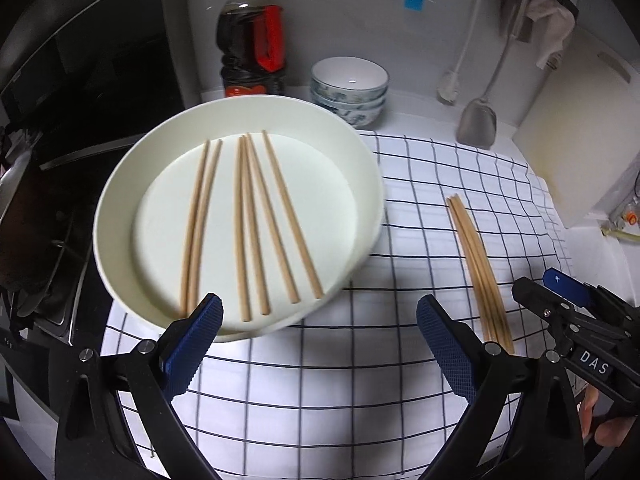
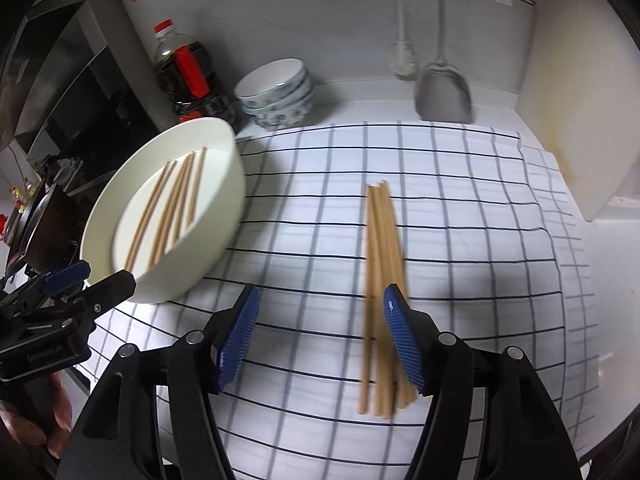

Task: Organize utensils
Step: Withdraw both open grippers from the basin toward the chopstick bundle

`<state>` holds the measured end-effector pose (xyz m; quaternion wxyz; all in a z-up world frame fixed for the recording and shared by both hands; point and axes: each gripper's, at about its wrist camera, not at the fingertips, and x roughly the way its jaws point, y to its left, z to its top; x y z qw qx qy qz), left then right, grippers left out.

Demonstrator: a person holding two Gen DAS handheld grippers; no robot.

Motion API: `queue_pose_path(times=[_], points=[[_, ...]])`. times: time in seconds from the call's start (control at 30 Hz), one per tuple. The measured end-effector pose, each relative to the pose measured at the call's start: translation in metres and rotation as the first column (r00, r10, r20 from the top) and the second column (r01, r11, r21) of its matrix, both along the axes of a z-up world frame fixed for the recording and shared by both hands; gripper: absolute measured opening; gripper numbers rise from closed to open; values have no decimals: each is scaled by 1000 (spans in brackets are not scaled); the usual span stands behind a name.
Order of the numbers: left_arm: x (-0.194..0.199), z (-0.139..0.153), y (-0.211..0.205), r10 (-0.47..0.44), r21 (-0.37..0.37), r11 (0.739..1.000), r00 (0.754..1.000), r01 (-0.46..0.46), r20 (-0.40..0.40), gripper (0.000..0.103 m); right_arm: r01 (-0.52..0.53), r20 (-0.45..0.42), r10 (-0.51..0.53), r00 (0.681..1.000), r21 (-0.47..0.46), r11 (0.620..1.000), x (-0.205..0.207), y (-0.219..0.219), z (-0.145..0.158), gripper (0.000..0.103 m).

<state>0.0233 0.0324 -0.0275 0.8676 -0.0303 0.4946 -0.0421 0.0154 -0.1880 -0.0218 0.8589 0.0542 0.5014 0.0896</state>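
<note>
A round white dish point(image 1: 120, 184) sits on the left of a checked cloth point(image 1: 320, 360) and holds several loose wooden chopsticks point(image 1: 252, 224). A tidy bundle of chopsticks point(image 1: 478, 264) lies on the cloth to the right. My left gripper point(image 1: 320, 316) is open and empty just in front of the dish's near rim. My right gripper point(image 2: 320, 304) is open and empty above the cloth, its right finger point(image 2: 402, 340) over the near end of the bundle point(image 2: 382, 280). The dish point(image 2: 224, 216) and its chopsticks point(image 2: 172, 208) show at left in the right wrist view.
A dark sauce bottle point(image 1: 250, 36) and stacked patterned bowls point(image 1: 350, 90) stand behind the dish. A spatula point(image 1: 478, 120) and a brush hang at the back wall. A white cutting board point(image 1: 580, 128) leans at right. A stove point(image 1: 48, 200) lies left.
</note>
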Motion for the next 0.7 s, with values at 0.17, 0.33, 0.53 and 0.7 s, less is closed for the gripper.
queue_pose_path(times=[0.17,0.33,0.53,0.7], points=[[0,-3,-26,-38,-5,999,999,38,-4,96,38,-14,-38,999,-12,999,-2,-27,-12,62],[2,-8,-45,-59,-25,998,998,59,-7,96,62,-29,-62,998,-31,998,-4,-47,-25,62],[2,-14,-63,-76,-32,997,997,76,4,96,73,-29,-76,997,-72,995,-3,-63,-42,62],[4,-31,-75,-75,-31,997,997,74,-4,96,44,-38,-48,998,-116,992,-3,-67,-63,62]])
